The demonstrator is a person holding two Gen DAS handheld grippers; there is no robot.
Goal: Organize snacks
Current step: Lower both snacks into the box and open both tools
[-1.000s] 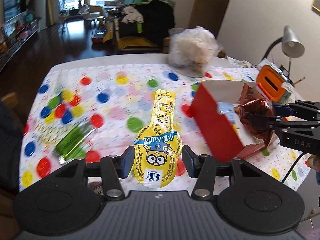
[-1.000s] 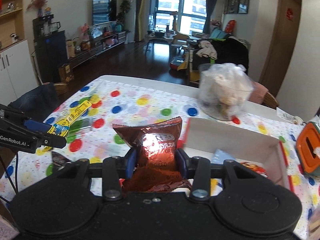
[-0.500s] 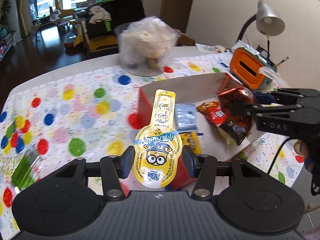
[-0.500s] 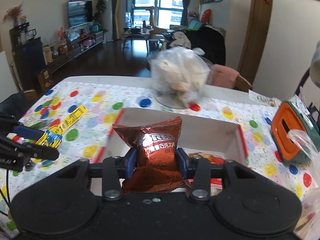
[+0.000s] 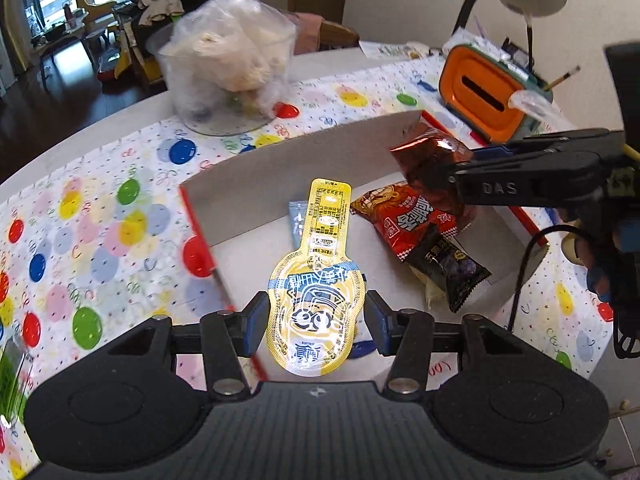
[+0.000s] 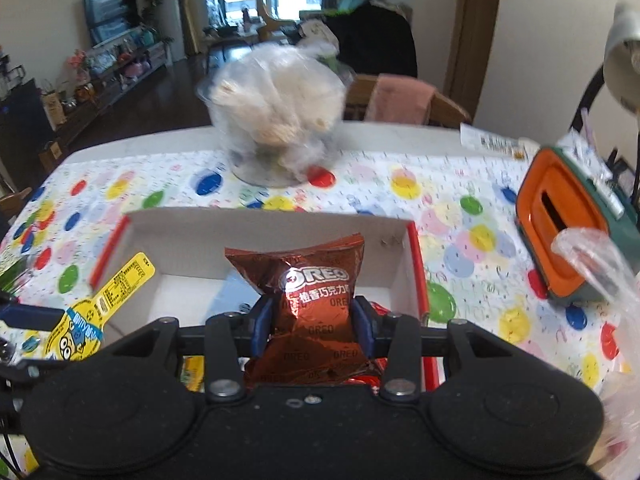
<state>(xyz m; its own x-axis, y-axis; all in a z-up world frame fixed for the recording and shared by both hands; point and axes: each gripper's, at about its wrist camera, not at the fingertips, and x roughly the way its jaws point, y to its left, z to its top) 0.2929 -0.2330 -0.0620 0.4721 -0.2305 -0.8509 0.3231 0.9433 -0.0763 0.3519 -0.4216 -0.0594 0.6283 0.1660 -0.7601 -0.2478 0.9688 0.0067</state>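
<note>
Overhead, the left gripper (image 5: 316,314) clamped a yellow pouch (image 5: 318,280) and the right gripper (image 6: 314,320) pinched an Oreo bag (image 6: 312,300), both above the open box (image 6: 260,232). Inside it lay a red packet (image 5: 404,220), a black packet (image 5: 452,268) and a blue sachet (image 5: 298,220). Beyond stood a plastic-wrapped bowl (image 6: 276,116).

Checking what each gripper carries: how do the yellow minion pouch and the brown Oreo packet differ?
The yellow minion pouch is flat and bottle-shaped with a long neck; the brown Oreo packet is puffy and roughly rectangular. The pouch is in the left gripper, the packet in the right gripper. Both are held above the open box.
</note>
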